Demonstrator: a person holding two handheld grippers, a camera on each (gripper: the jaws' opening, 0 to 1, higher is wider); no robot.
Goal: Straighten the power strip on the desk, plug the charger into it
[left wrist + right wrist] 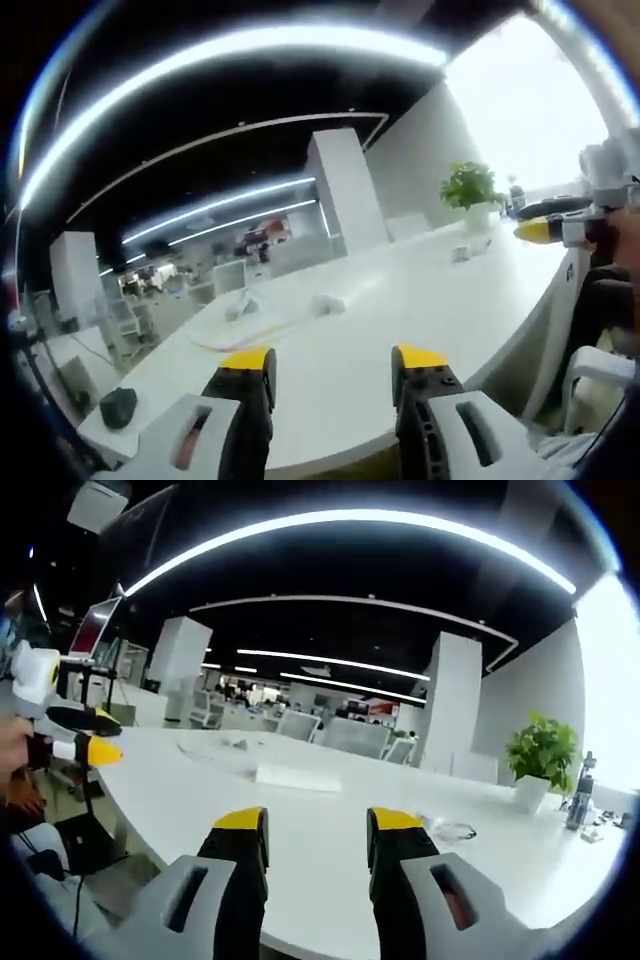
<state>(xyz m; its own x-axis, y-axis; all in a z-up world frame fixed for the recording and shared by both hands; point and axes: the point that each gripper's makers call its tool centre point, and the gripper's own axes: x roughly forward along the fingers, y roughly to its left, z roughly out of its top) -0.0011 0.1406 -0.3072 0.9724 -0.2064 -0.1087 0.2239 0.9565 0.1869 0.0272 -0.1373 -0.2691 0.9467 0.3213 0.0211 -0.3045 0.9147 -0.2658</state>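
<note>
Left gripper view: bare desk [400,300] edge

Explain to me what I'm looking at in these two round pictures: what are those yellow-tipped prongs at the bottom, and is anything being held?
No robot arm here: a person holds a pair of tongs in each hand, and a fisheye camera rides on each pair, looking forward along its prongs. That is why the pictures are round and bent.

In the left gripper view, the left tongs rise from the bottom, prongs apart, with nothing between them. The yellow tip at the right edge belongs to the other pair.

In the right gripper view, the right tongs are also open and empty.

Ahead lies a long white desk in an open office. On it rests a flat white block, possibly the power strip, though too small to tell. Farther off stands a potted plant. A dark object sits near the desk's near corner in the left gripper view.
</note>
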